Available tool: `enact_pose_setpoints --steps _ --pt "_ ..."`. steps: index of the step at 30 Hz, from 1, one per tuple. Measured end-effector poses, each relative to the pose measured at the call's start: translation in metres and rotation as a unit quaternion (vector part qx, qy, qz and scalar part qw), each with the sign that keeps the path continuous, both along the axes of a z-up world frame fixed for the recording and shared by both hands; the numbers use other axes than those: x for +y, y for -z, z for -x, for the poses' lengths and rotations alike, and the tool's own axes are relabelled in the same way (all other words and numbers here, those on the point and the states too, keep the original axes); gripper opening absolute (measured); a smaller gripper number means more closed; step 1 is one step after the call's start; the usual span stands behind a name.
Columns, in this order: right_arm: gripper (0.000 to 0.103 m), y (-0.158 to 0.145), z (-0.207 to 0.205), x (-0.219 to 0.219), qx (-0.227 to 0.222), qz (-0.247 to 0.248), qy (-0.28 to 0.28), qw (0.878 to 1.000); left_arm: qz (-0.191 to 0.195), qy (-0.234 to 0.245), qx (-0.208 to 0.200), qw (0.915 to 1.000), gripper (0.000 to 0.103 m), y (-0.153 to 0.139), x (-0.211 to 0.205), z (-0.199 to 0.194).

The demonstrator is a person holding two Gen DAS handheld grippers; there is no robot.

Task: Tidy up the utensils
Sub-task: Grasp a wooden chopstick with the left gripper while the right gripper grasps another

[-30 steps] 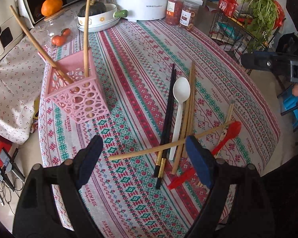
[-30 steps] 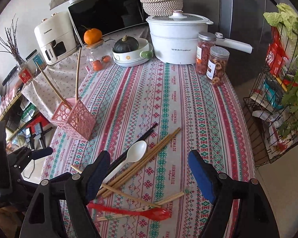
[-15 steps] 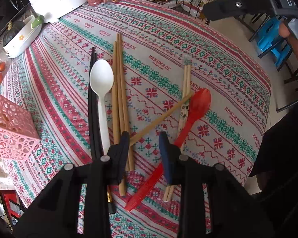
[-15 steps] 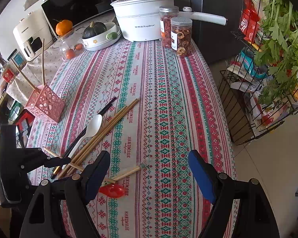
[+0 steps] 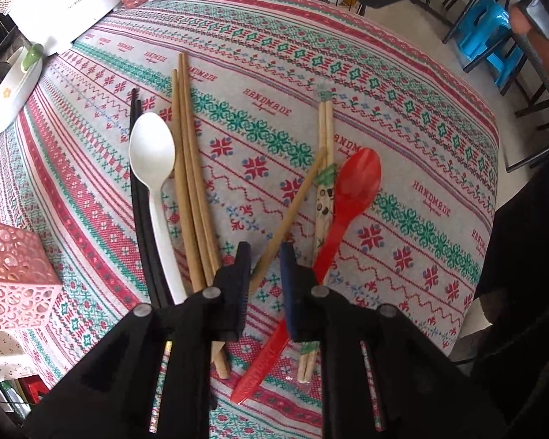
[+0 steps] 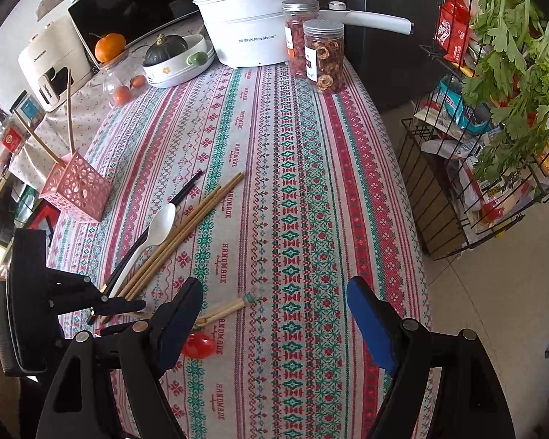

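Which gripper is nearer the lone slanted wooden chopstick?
Left. The left gripper is closing around the chopstick; the right gripper hangs open beside it.

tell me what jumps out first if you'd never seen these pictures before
The scatter of utensils on the patterned tablecloth: a white spoon beside brown chopsticks, and a red spoon to their right. The left gripper is low over them, its jaws closing around a single slanted chopstick. At the left table edge stands a pink cut-out holder with two chopsticks in it.
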State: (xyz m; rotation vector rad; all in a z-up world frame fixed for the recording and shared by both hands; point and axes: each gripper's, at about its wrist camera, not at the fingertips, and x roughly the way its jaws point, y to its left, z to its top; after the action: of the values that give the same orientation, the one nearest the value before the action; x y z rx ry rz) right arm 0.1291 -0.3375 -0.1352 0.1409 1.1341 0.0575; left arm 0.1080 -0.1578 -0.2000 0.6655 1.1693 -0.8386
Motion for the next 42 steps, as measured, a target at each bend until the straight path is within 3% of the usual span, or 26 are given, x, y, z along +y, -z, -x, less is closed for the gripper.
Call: enact_pose_setpoints --steps 7,13,23,29,37,39,42 --pt "0.082 0.003 -0.002 0.005 0.004 0.002 -0.005 1.0 0.013 -0.043 0.0 0.999 0.008 0.001 0.001 -0.011" --pt "0.082 0.011 -0.007 0.008 0.02 -0.002 -0.005 1.0 0.037 -0.092 -0.023 0.9948 0.007 -0.016 0.012 -0.023" --pt "0.081 0.051 -0.016 0.025 0.109 -0.054 0.002 0.993 0.088 -0.17 -0.077 0.9785 0.007 -0.065 0.056 -0.024" --pt "0.061 0.08 -0.02 0.046 0.158 -0.048 0.008 0.986 0.107 -0.192 -0.09 0.9715 0.007 -0.08 0.078 -0.021" --pt "0.059 0.08 -0.029 0.082 0.134 0.029 0.038 0.99 0.118 -0.218 -0.107 0.963 0.007 -0.092 0.101 -0.018" --pt "0.054 0.08 -0.031 0.092 0.123 0.05 0.049 0.99 0.121 -0.228 -0.113 0.9596 0.007 -0.095 0.107 -0.016" --pt "0.039 0.078 -0.038 0.102 0.107 0.054 0.061 0.991 0.128 -0.242 -0.12 0.9543 0.007 -0.099 0.12 -0.015"
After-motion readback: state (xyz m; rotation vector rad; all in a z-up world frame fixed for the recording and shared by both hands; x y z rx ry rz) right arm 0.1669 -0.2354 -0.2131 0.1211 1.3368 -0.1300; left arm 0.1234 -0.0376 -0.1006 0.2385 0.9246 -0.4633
